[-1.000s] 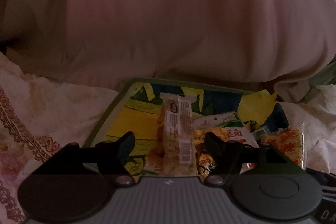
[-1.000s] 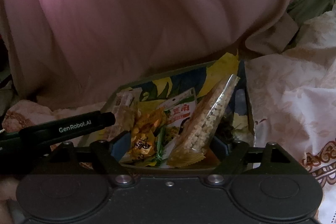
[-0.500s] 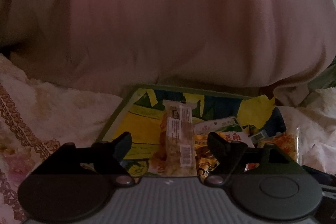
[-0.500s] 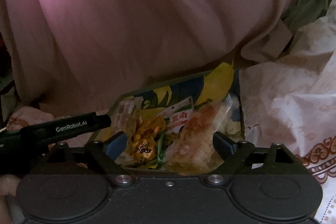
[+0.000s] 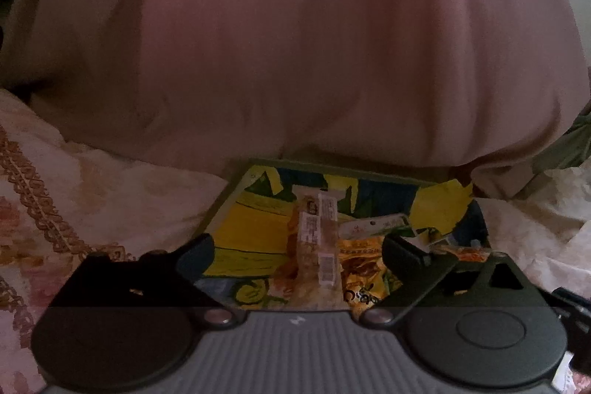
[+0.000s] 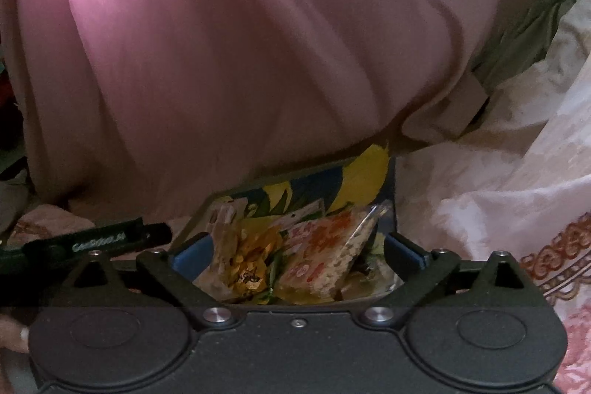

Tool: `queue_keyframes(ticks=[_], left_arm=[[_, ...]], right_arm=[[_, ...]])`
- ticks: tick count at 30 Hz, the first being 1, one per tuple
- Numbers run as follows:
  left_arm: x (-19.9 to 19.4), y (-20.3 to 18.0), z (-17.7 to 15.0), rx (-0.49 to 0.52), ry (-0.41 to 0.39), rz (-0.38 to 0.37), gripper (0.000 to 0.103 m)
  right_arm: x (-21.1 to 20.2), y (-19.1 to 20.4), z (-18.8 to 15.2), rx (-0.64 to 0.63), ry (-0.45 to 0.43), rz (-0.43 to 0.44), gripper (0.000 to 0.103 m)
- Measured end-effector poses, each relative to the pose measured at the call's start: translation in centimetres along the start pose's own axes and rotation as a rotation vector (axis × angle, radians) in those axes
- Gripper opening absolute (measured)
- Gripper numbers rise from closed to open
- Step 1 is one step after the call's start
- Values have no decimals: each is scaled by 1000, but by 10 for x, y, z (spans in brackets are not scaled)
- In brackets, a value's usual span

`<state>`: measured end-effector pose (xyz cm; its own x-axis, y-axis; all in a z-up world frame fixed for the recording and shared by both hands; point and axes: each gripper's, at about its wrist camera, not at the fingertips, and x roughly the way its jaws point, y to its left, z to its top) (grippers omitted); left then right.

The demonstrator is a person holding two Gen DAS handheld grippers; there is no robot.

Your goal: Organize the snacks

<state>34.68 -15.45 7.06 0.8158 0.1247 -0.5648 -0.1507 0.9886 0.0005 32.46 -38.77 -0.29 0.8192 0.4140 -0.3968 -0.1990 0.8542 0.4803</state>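
Both tools are opening wide and gripping nothing. The left tool [image 5: 297, 248] is hanging just above the near end of the box [image 5: 229, 209], a shallow one with a yellow and blue printed lining, and its fingers are spreading either side of a long clear-wrapped bar [image 5: 317, 246] without pressing on it. That bar is lying inside the box, along its middle, with a yellow packet [image 5: 364, 274] touching its right side and a flat white and green packet [image 5: 373, 226] farther in.

The right tool [image 6: 297, 252] is hovering over the right half of the same box [image 6: 391, 194]; its fingers are standing clear of the clear bag of pale pieces [image 6: 332, 259], which is resting inside, leaning against the box's right wall beside a crumpled yellow wrapper [image 6: 251, 264].

Judging from this, the task is looking nearly finished: every snack in view is sitting in the box, and none is showing on the floral bedding [image 5: 92, 194] around it. Whether more snacks are lying out of view cannot be told.
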Motion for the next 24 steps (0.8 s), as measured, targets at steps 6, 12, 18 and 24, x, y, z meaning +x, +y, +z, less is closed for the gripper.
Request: queue_keyframes(ticks=[6,12,18,24], left_arm=[[-20,10,-8,-19,-12,-7,102],[-45,24,-24,-54,-33,-25,102],[-71,37,-47,-82,-26,-69,102],[-92,50,-71,-100,-29,-83,103]], right_arm=[[-22,6,0,-43,-33,-26,102],[-46,13,-10,-71,-66,-53,102],[-64,22,-23,-87,-71,-99,102],[-77,37,-40,-120,-68,-118,102]])
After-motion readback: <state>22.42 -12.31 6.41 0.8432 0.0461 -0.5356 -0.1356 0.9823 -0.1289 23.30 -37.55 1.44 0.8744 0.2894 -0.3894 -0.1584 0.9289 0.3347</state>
